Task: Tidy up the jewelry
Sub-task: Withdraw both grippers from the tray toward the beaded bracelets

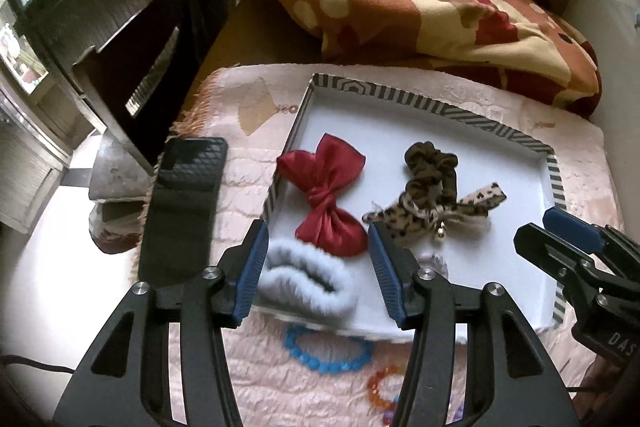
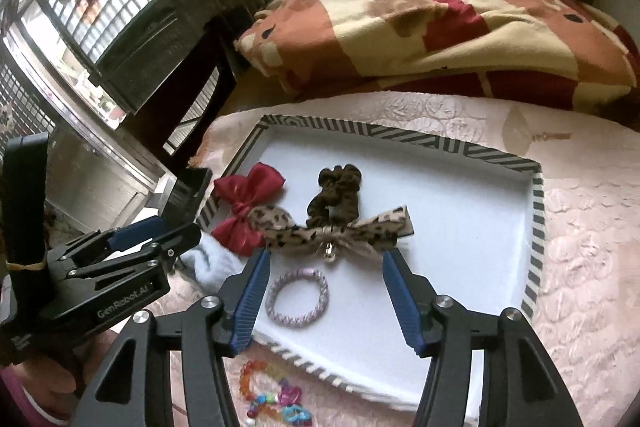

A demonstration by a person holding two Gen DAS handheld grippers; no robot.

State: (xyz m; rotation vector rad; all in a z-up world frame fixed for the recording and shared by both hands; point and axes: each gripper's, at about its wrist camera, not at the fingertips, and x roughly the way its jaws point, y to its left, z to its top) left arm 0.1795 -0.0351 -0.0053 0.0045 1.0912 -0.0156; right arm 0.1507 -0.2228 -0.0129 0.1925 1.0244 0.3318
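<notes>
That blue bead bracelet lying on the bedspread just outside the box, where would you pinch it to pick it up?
Grip the blue bead bracelet across one stretch of its ring, one finger inside the loop and one outside, coming straight down from above. It lies flat on the pink bedspread, so nothing can slide under it. The arc farthest from the striped box seems best, since the near arc sits close to the box edge.

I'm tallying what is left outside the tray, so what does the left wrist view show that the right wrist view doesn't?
Only the left wrist view shows the blue bead bracelet on the bedspread in front of the tray, and the black phone case left of it. Only the right wrist view shows the whole lilac hair tie inside the tray, plus multicoloured pieces outside. Both show the red bow, leopard bow, dark scrunchie, furry band and orange bracelet.
</notes>
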